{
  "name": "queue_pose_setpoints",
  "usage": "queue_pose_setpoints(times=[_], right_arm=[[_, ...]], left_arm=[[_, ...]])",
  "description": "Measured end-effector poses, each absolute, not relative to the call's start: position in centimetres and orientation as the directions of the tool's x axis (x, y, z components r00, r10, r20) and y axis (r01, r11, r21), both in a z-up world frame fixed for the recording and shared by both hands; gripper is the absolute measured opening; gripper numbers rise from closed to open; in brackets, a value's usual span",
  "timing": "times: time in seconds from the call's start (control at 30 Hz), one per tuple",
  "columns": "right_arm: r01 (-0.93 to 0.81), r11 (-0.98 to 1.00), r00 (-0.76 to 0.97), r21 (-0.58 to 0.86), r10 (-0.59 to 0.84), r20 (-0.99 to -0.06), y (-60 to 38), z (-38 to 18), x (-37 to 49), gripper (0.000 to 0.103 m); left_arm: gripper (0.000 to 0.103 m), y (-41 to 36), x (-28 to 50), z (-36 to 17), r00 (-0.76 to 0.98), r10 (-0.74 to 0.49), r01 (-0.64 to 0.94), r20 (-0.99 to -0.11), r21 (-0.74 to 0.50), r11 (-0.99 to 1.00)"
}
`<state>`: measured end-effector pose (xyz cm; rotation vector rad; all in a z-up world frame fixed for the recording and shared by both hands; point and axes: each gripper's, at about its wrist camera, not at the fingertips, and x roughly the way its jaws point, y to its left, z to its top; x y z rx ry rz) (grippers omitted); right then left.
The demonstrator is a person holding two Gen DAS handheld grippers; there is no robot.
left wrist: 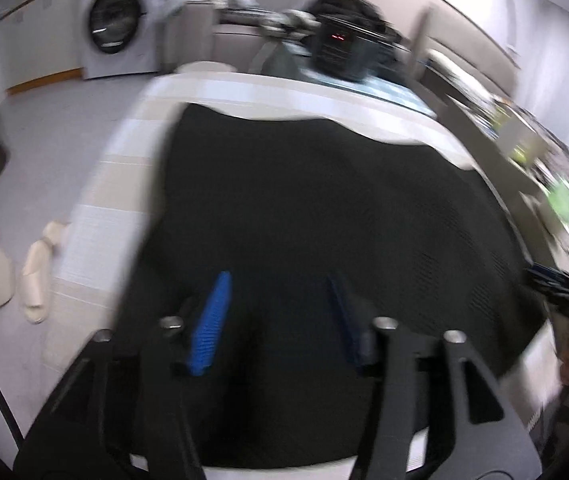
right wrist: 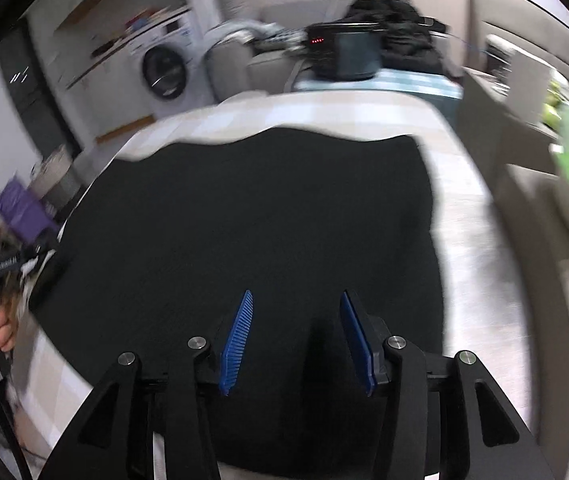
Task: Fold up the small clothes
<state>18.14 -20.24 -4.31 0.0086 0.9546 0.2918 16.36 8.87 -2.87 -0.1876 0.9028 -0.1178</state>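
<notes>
Table (left wrist: pixel 96 216) in a pale checked cloth fills both views, we see, with the black garment (left wrist: pixel 304 208) spread flat across the frame's centre, and at the bottom edge our left gripper (left wrist: pixel 280 308) and right gripper (right wrist: pixel 296 336) spread, pinching nothing.
</notes>
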Motion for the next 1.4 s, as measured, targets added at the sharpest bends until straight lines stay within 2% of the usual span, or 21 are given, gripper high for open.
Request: queue_pose_setpoints(times=[0.03, 0.17, 0.23, 0.3, 0.4, 0.47, 0.6, 0.77, 0.9, 1.0, 1.1, 1.2, 1.3, 1.33, 1.4], right_arm=[[-0.275, 0.951, 0.521, 0.14, 0.27, -0.81, -18.8, -4.9, 17.6, 0.047], [-0.397, 0.912, 0.46, 0.106, 0.298, -0.836, -14.0, -6.6, 16.0, 0.047], [-0.427, 0.898, 0.435, 0.11, 0.311, -0.845, -13.0, -7.3, 15.5, 0.052], [-0.445, 0.894, 0.462, 0.047, 0.275, -0.843, -12.5, -7.5, 14.5, 0.057], [-0.432, 0.902, 0.486, -0.028, 0.207, -0.849, -14.0, -7.8, 13.6, 0.059], [-0.385, 0.922, 0.502, -0.028, 0.184, -0.845, -16.3, -7.8, 13.3, 0.068], [-0.237, 0.97, 0.546, -0.06, 0.082, -0.833, -20.7, -7.5, 12.6, 0.066], [-0.163, 0.986, 0.586, -0.031, 0.072, -0.807, -22.1, -6.2, 11.6, 0.067], [-0.263, 0.964, 0.586, 0.032, 0.186, -0.788, -18.4, -5.0, 11.2, 0.067], [-0.356, 0.932, 0.549, 0.062, 0.263, -0.793, -14.9, -5.7, 11.4, 0.067], [-0.395, 0.919, 0.513, 0.01, 0.229, -0.827, -13.4, -7.3, 11.2, 0.067], [-0.356, 0.934, 0.521, -0.043, 0.16, -0.838, -15.4, -7.9, 11.0, 0.068], [-0.287, 0.958, 0.527, 0.013, 0.17, -0.833, -19.3, -7.5, 10.3, 0.071], [-0.253, 0.968, 0.534, -0.008, 0.132, -0.835, -20.4, -7.2, 10.3, 0.069], [-0.246, 0.969, 0.536, 0.019, 0.152, -0.831, -21.3, -6.5, 10.0, 0.065]], left_arm=[[0.068, 7.2, 15.9, -3.1, 0.598, -0.219, 0.082, -0.771, -0.213, 0.974], [0.07, 3.0, 14.9, -4.8, 0.533, -0.293, 0.212, -0.794, -0.21, 0.954], [0.07, 2.5, 14.6, -6.0, 0.494, -0.294, 0.214, -0.818, -0.213, 0.953], [0.071, 2.8, 14.0, -6.2, 0.509, -0.293, 0.225, -0.81, -0.203, 0.953], [0.071, 4.5, 12.9, -6.3, 0.513, -0.276, 0.198, -0.813, -0.2, 0.96], [0.071, 6.2, 12.6, -6.5, 0.523, -0.262, 0.171, -0.811, -0.202, 0.964], [0.071, 9.6, 10.9, -6.5, 0.541, -0.235, 0.11, -0.808, -0.209, 0.972], [0.071, 10.3, 9.7, -5.4, 0.558, -0.199, 0.098, -0.806, -0.175, 0.98], [0.071, 7.1, 9.4, -5.2, 0.539, -0.285, 0.196, -0.793, -0.21, 0.958], [0.071, 4.9, 9.8, -5.7, 0.528, -0.29, 0.241, -0.798, -0.187, 0.952], [0.072, 4.3, 9.7, -6.2, 0.532, -0.255, 0.268, -0.808, -0.125, 0.955], [0.072, 5.5, 8.8, -6.1, 0.538, -0.237, 0.261, -0.809, -0.107, 0.959], [0.072, 7.9, 8.0, -6.0, 0.535, -0.227, 0.211, -0.814, -0.131, 0.969], [0.071, 8.7, 7.7, -5.8, 0.534, -0.225, 0.191, -0.815, -0.142, 0.971], [0.071, 10.2, 7.1, -5.4, 0.542, -0.217, 0.146, -0.812, -0.163, 0.976]])
